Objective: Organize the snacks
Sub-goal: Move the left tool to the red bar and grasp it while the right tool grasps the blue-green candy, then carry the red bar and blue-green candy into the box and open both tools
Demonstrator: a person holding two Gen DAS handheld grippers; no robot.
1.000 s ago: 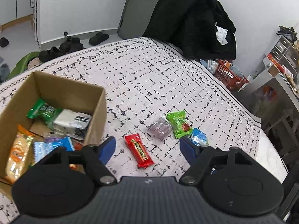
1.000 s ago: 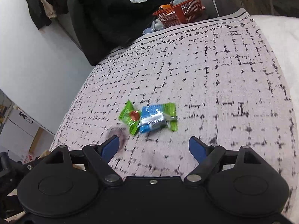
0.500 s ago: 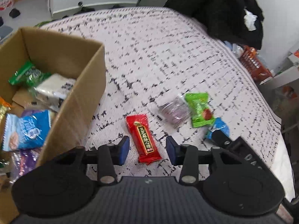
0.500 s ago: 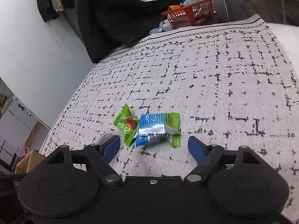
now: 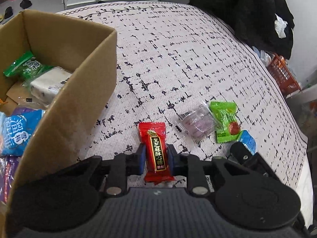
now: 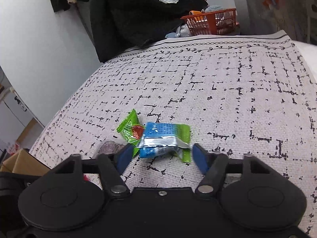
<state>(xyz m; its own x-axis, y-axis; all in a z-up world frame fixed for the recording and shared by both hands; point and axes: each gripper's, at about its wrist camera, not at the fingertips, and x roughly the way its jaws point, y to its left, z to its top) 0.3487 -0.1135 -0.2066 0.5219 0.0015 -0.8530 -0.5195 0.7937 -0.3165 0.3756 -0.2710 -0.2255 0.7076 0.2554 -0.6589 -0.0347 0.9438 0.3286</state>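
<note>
Glossy red rectangular candy wrapper [image 5: 156, 150]

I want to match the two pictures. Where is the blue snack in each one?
Left wrist view: the blue snack peeks out at the right, just past the green snack.
Right wrist view: it lies in the middle, between the closing right gripper's fingers.
Shared landmark: the orange basket beyond the table.

Beyond the white cloth with black dashes [image 6: 227, 91], a heap of black clothing [image 6: 138, 13] and an orange plastic basket [image 6: 214, 22] stand near what may be dark shoes [image 5: 25, 2].
</note>
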